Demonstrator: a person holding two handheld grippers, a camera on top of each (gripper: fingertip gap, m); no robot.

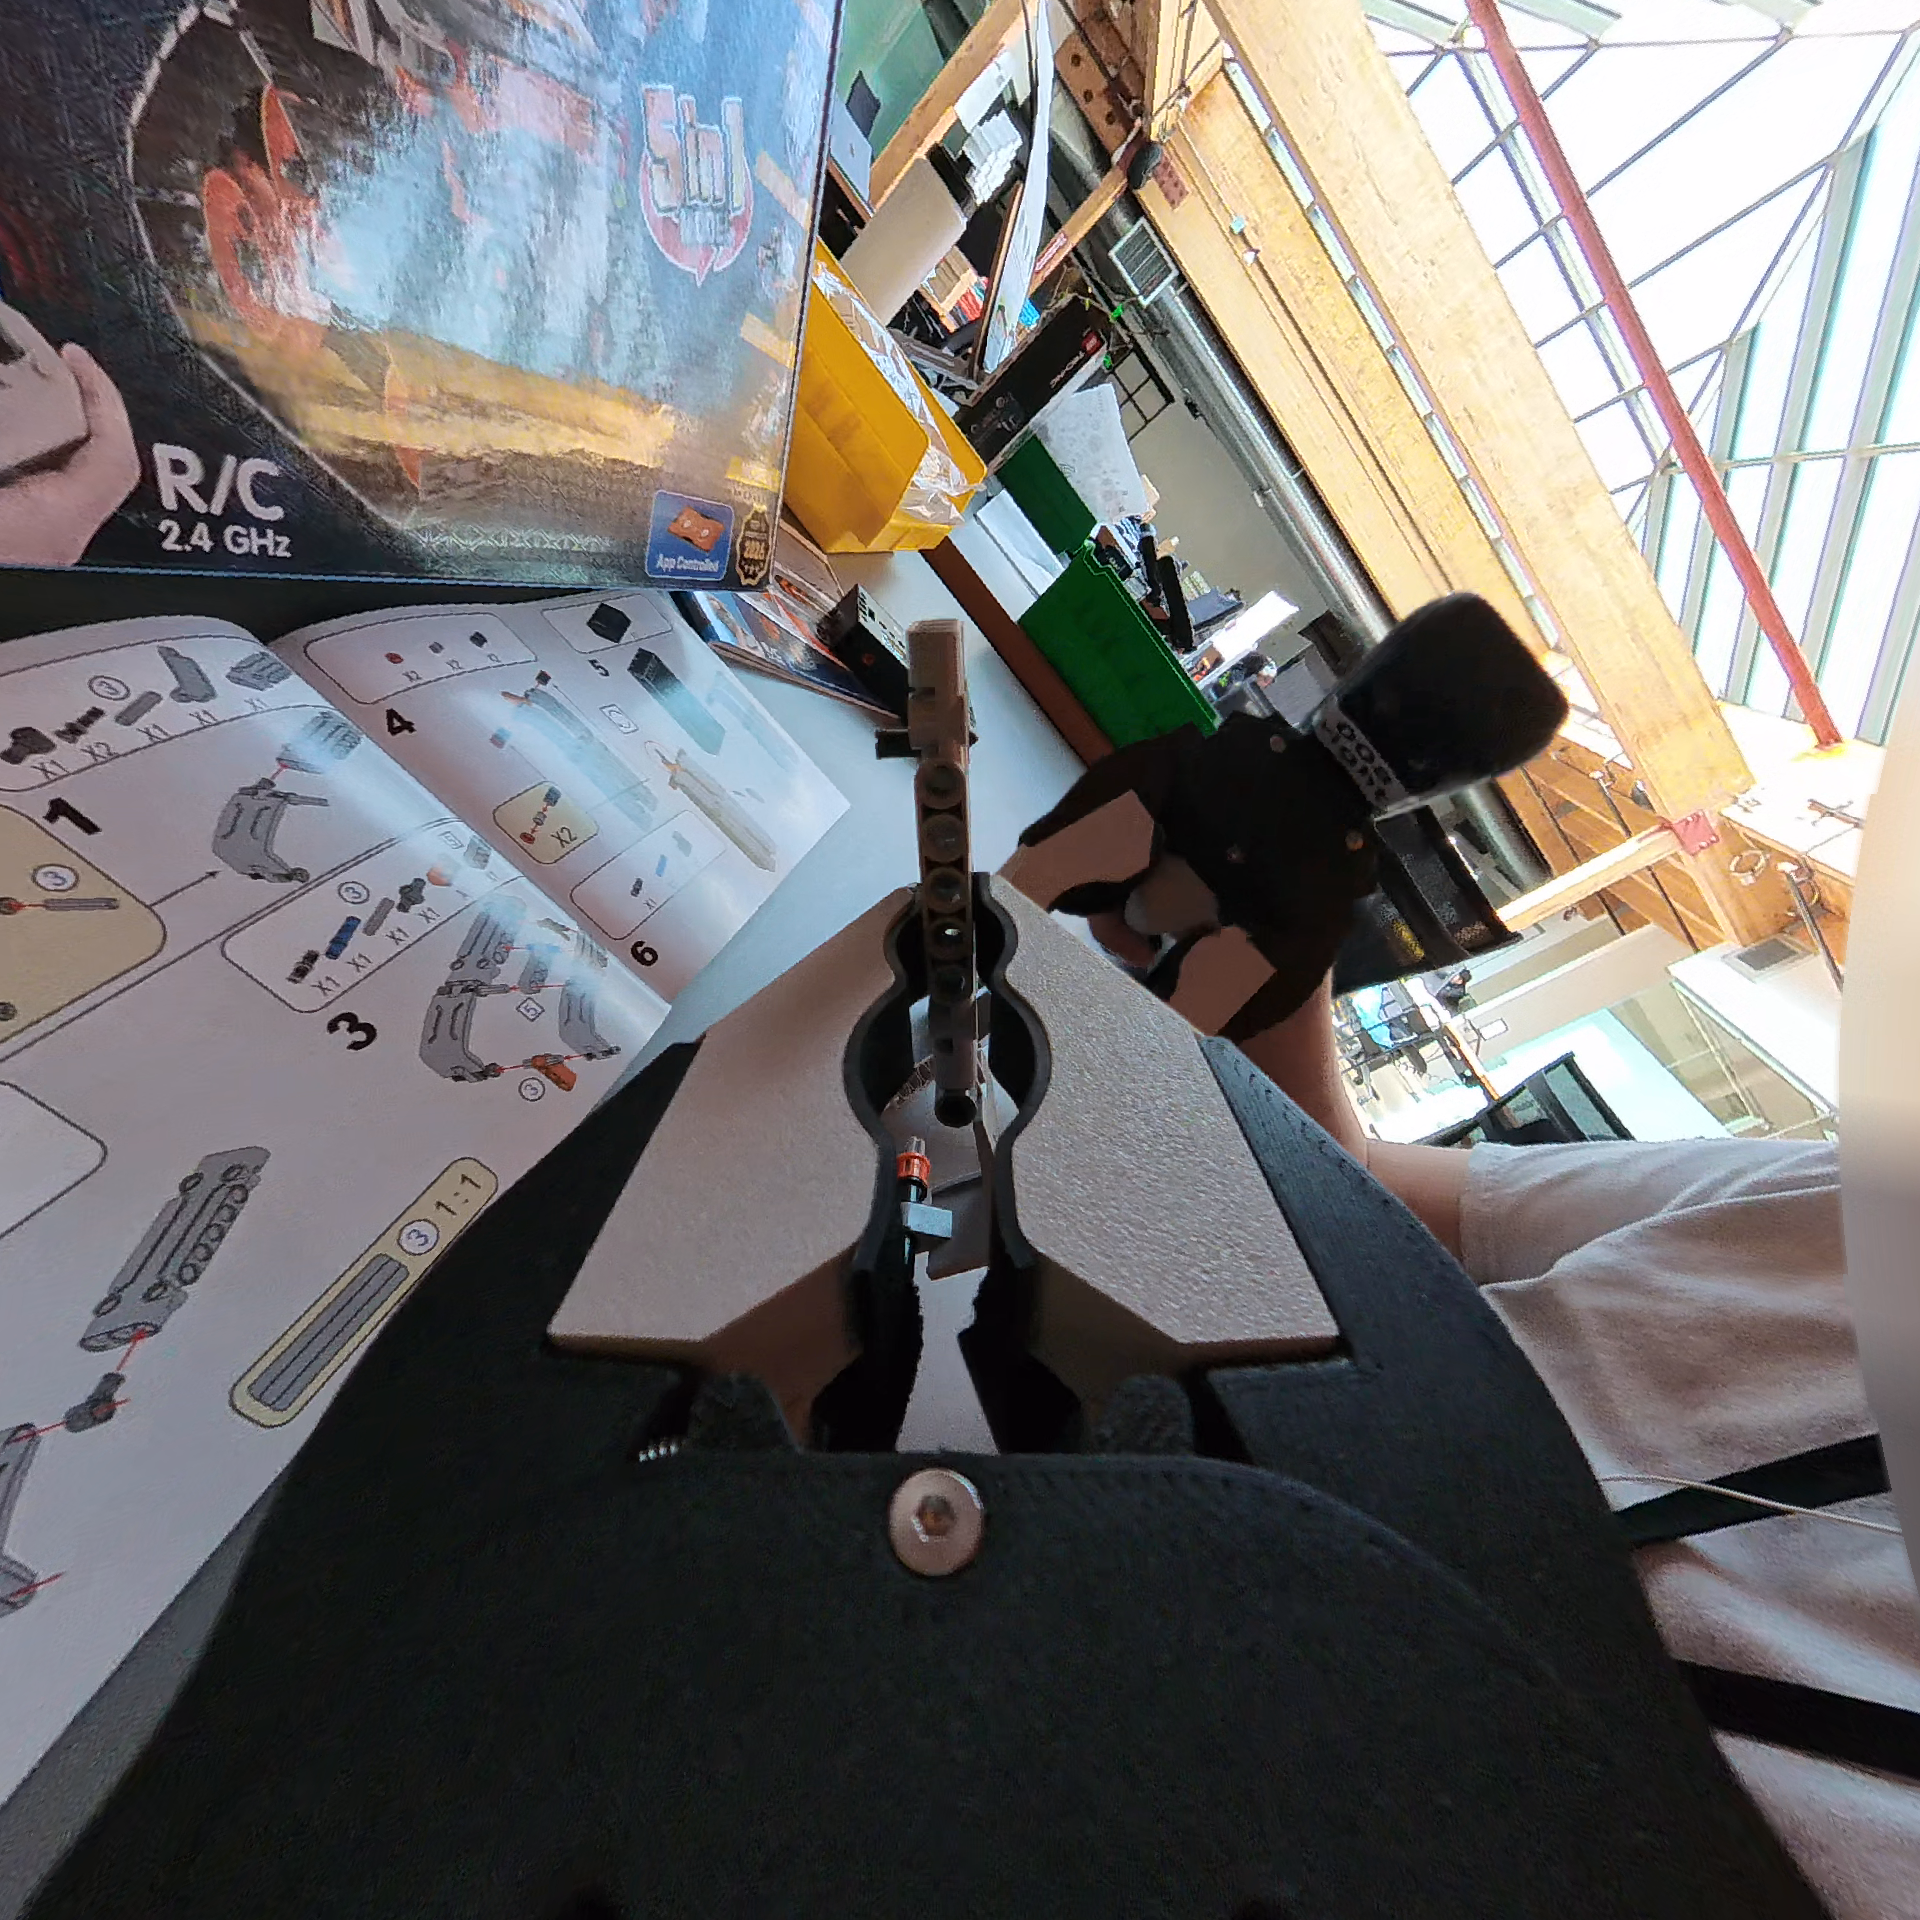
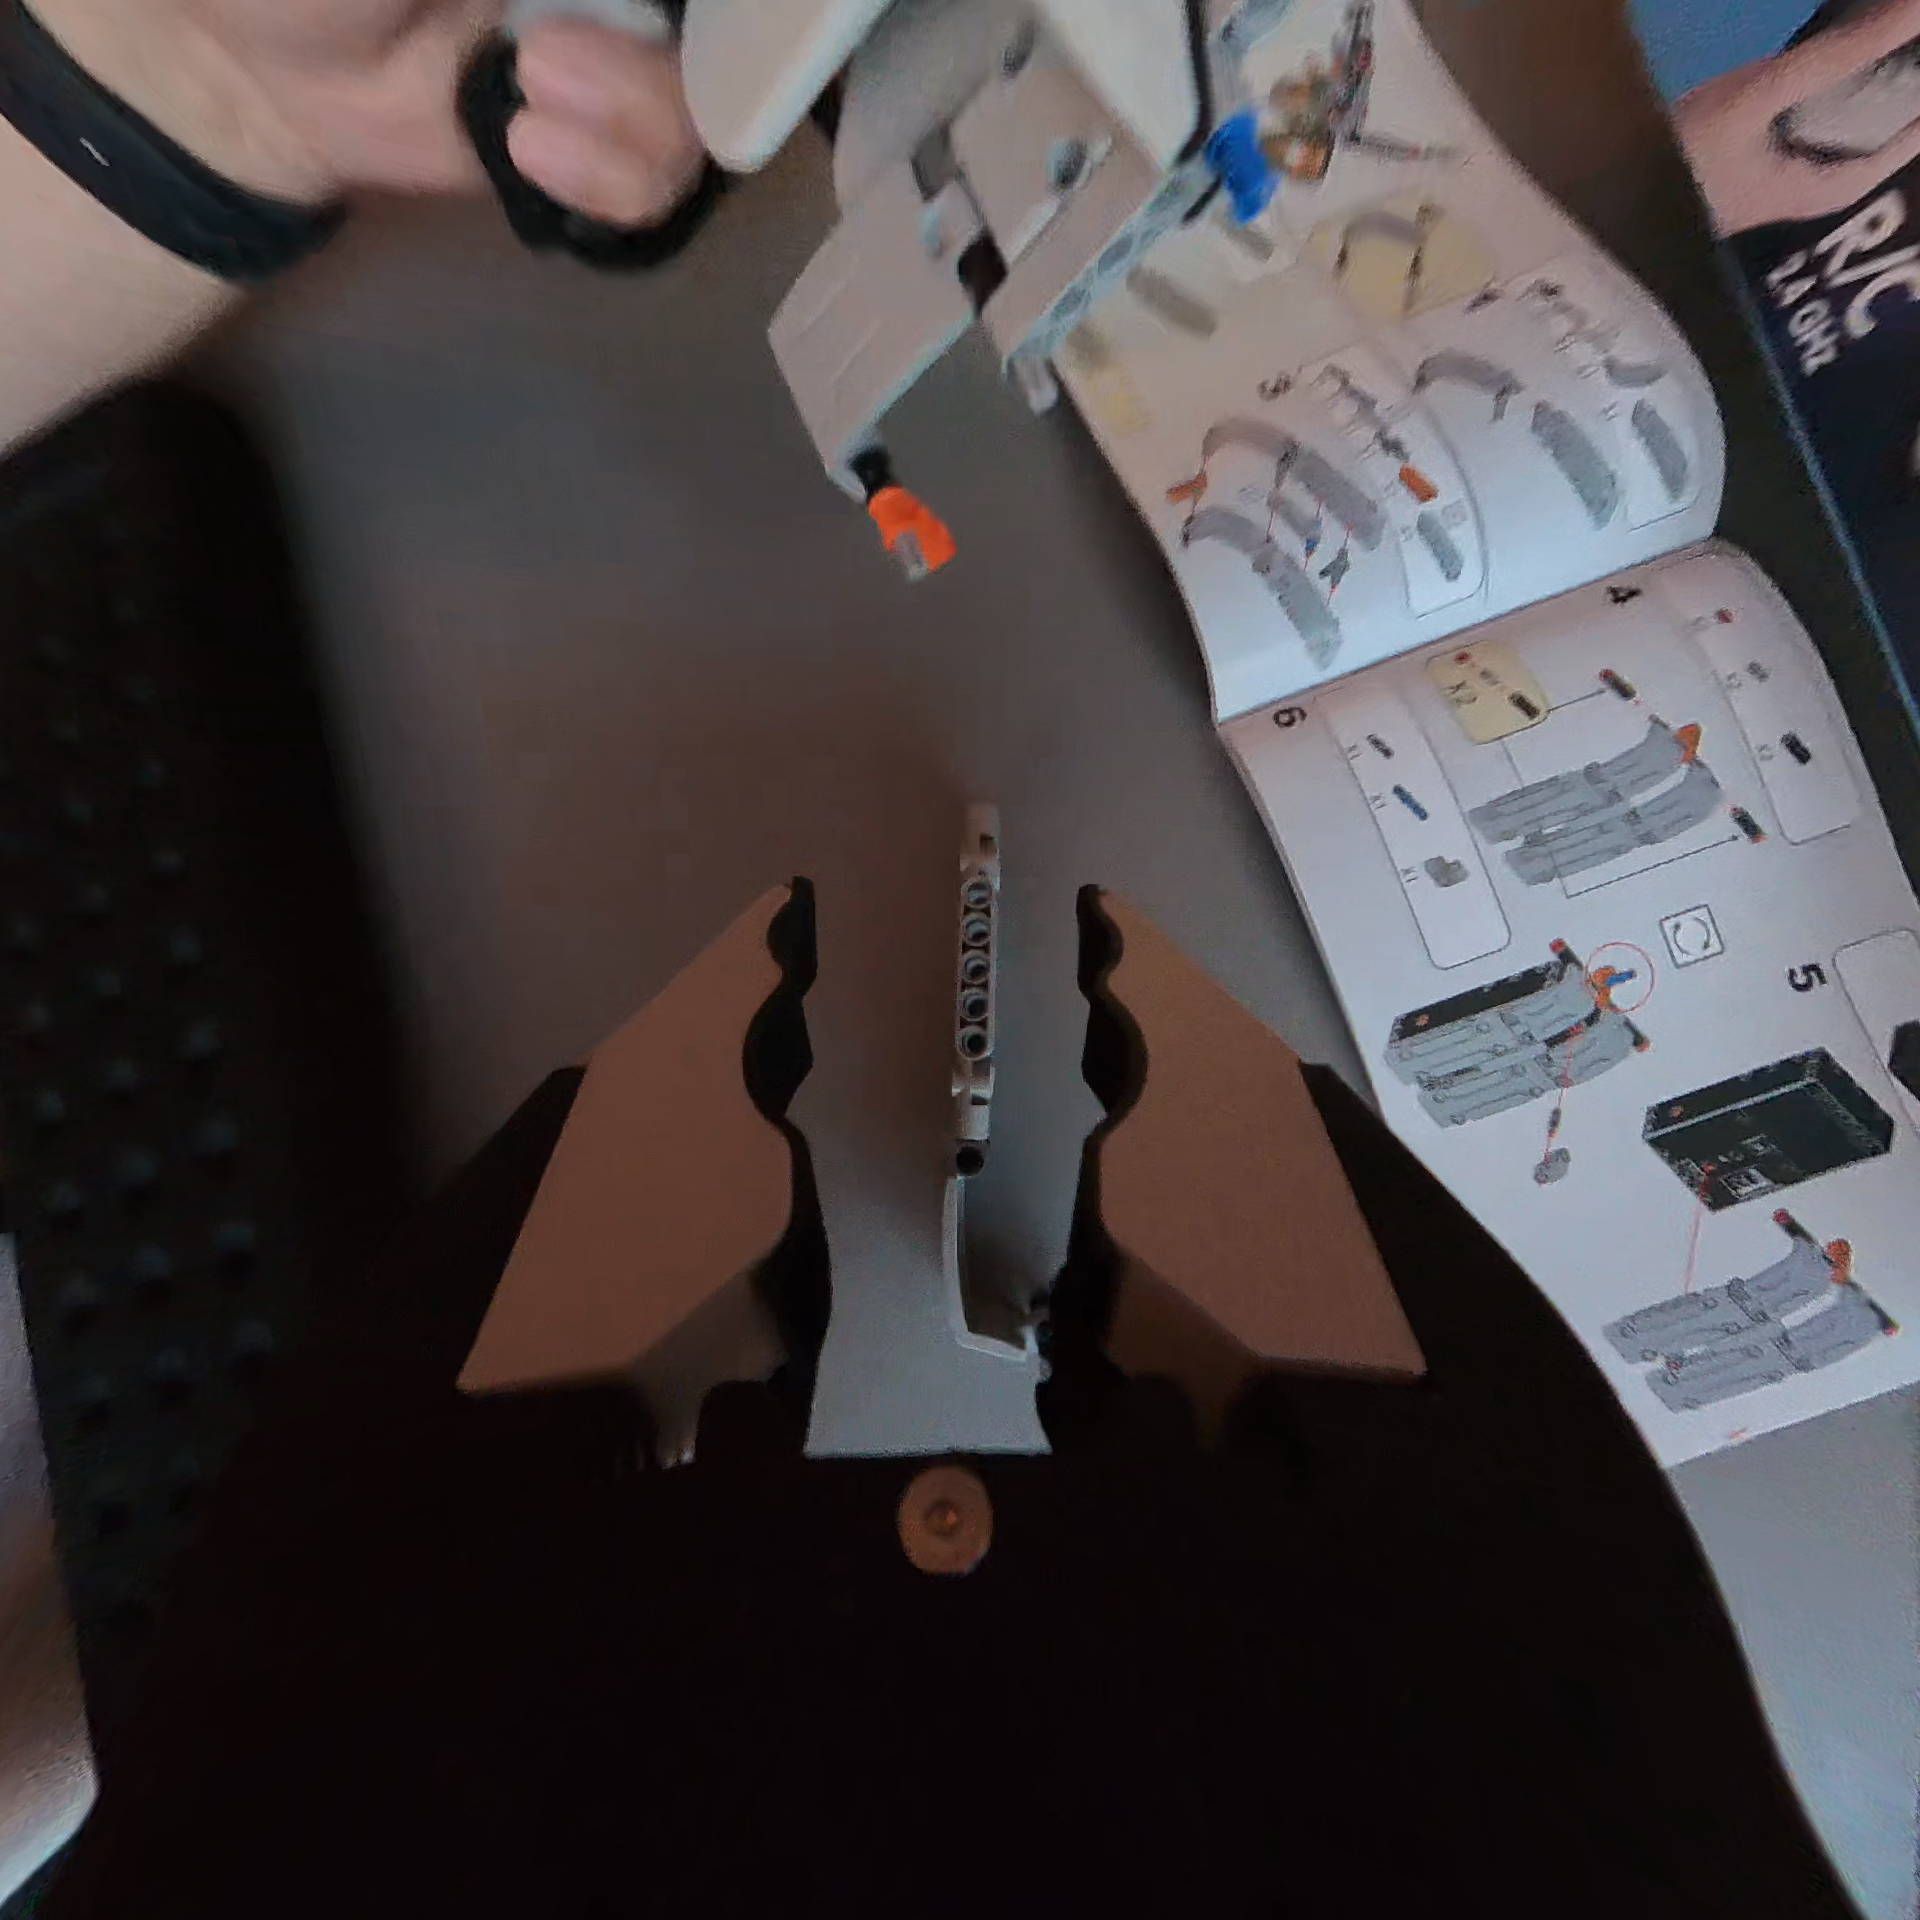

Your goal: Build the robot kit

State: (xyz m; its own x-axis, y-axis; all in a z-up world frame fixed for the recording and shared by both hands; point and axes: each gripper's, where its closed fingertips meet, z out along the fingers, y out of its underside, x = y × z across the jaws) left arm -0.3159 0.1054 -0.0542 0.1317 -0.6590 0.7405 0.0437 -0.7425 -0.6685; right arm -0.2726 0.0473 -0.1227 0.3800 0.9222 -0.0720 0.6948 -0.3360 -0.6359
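Observation:
In the left wrist view my left gripper (image 1: 945, 925) is shut on a grey beam with a row of holes (image 1: 938, 748), which stands up out of the fingers. An orange pin (image 1: 910, 1164) and a small grey piece sit on it lower down, between the fingers. In the right wrist view my right gripper (image 2: 940, 894) is open above the grey table (image 2: 582, 665). A second grey holed beam (image 2: 977, 997) lies between its fingers, close to the right finger's base. The left gripper (image 2: 977, 281) shows blurred at the top with its beam, an orange pin (image 2: 909, 530) and a blue pin (image 2: 1242, 171).
An open instruction booklet (image 1: 312, 935) (image 2: 1455, 727) lies on the table beside a large printed toy box (image 1: 416, 260) (image 2: 1818, 312). A black studded plate (image 2: 135, 935) lies at the left. A yellow bin (image 1: 862, 436) and green crate (image 1: 1112, 655) stand farther back. A person's strapped hand (image 1: 1247, 831) is near. Left tips to right tips: about 10 cm.

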